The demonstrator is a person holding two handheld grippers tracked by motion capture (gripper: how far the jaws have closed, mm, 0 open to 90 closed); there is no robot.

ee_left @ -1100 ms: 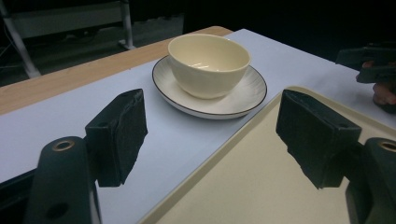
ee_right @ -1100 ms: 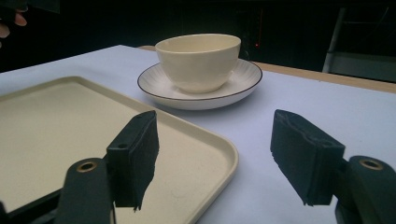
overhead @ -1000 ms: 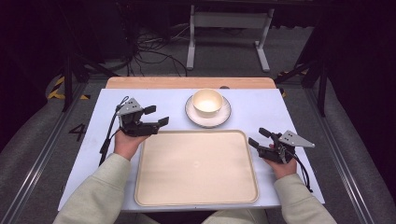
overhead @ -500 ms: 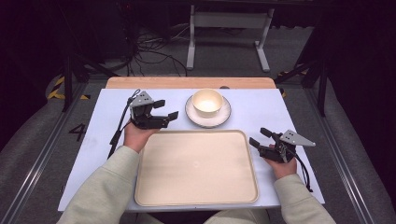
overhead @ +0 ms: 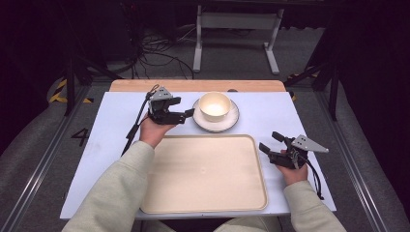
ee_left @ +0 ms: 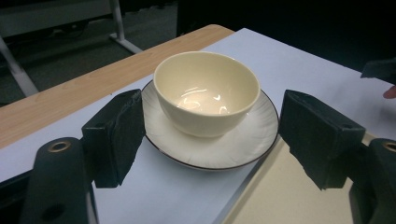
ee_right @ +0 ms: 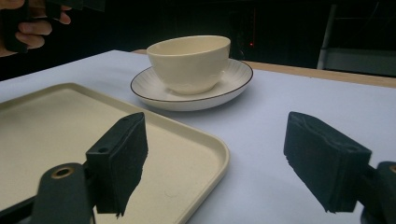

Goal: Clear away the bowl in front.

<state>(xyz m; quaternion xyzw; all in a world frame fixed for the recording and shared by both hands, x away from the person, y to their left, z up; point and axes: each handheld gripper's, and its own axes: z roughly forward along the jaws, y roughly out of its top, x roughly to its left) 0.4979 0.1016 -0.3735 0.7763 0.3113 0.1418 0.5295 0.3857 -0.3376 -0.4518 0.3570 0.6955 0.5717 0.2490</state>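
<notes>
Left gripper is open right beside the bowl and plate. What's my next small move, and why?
Probably ease the left gripper forward so its open jaws straddle the bowl, then close. The bowl sits centred between them on the plate, untouched, and the tray waits bare.

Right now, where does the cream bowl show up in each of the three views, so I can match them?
High view: the bowl sits upper centre, beyond the tray.
Left gripper view: the bowl is centre, seen between the open jaws.
Right gripper view: the bowl is upper centre, past the tray's corner.
Shared landmark: the dark-rimmed saucer under the bowl.
</notes>
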